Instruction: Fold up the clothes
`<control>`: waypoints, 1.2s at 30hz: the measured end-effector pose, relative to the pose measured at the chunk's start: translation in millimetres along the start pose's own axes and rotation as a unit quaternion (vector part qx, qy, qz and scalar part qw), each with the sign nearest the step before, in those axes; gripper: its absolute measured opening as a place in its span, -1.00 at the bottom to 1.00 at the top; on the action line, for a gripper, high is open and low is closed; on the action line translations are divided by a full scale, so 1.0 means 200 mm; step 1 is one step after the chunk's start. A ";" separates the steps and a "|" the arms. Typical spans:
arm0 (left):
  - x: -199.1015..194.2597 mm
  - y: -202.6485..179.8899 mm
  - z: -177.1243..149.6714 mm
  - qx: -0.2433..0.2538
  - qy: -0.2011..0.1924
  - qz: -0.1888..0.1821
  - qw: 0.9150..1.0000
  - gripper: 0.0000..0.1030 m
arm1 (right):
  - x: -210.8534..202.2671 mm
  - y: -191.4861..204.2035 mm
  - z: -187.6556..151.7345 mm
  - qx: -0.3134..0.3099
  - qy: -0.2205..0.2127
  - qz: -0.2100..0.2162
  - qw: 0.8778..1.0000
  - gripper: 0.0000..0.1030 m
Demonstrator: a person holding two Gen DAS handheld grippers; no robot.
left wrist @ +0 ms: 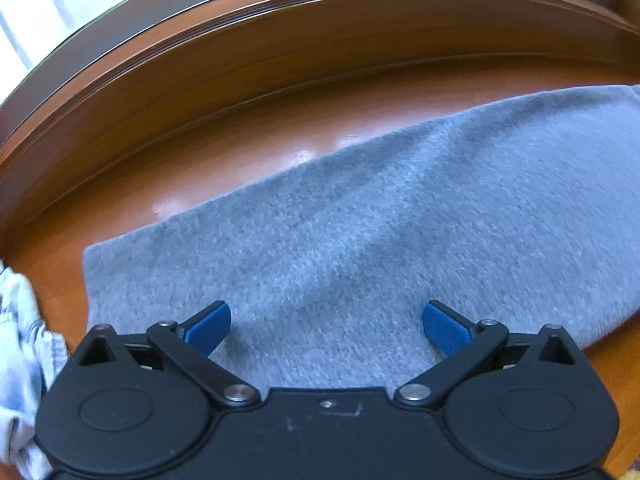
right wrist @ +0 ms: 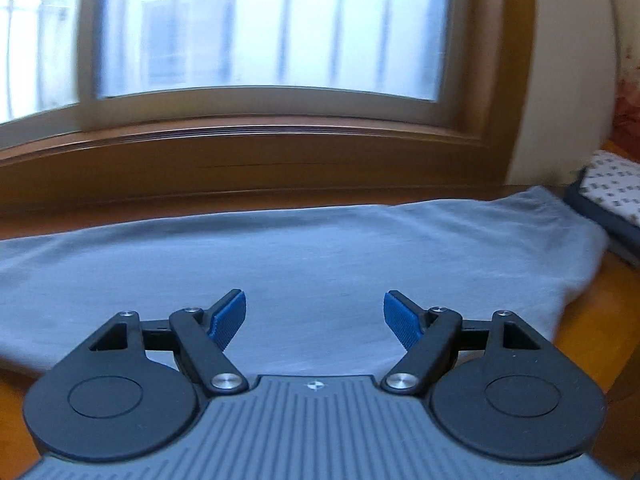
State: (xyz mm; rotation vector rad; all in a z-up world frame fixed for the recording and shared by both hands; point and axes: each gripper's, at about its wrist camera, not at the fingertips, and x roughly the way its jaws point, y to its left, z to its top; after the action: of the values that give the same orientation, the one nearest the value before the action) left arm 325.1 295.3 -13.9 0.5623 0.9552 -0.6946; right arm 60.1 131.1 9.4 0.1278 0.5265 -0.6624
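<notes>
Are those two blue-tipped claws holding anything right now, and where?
Nothing is held. Both the left tool and the right tool stand open above the grey garment, with no cloth between their pads.

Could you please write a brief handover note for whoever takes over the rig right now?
Left gripper: open, nothing held, above the grey garment.
Right gripper: open, nothing held, above the same garment.
Garment lies spread flat on the wooden table by the window.
A crumpled white cloth waits at the left edge.
Done: garment laid out. Left: no fold visible yet.
</notes>
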 end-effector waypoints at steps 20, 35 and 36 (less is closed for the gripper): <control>-0.01 0.25 -0.16 0.103 -0.046 -0.128 0.985 1.00 | -0.47 1.13 -0.12 0.021 0.035 -0.094 0.995 0.68; -0.17 0.44 -0.18 0.091 -0.076 -0.135 0.984 0.99 | -0.44 1.09 -0.15 0.060 0.040 -0.038 0.997 0.68; -0.20 0.50 -0.20 0.091 -0.081 -0.126 0.985 0.99 | -0.43 1.10 -0.15 0.060 0.036 -0.023 0.997 0.68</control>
State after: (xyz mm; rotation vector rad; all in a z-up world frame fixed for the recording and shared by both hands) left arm 362.7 399.6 15.4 0.5394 0.8228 -1.0470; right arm 125.8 359.8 15.5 0.2532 0.5605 -0.7356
